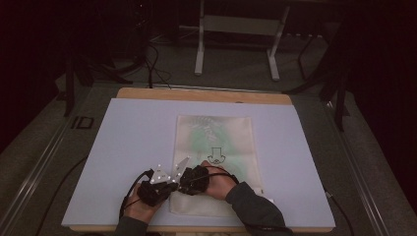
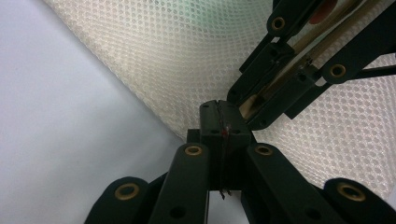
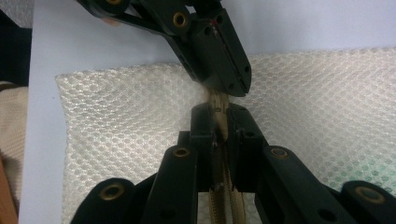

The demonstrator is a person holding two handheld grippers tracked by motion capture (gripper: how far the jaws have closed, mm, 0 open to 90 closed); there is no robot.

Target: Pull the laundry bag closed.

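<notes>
On mesh bag (image 1: pixel 216 142), both grippers clamped (possibly its zipper (image 3: pixel 219 105)).

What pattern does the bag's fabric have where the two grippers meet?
An off-white honeycomb mesh on the mesh bag, clearest in the left gripper view.

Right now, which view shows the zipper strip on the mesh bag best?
The right gripper view: the beige zipper strip runs up between the right gripper, shut on it. In the left gripper view, a slanted piece of it shows inside that gripper's linkage. The high view gives the mesh bag, the strip hidden under the hands.
</notes>
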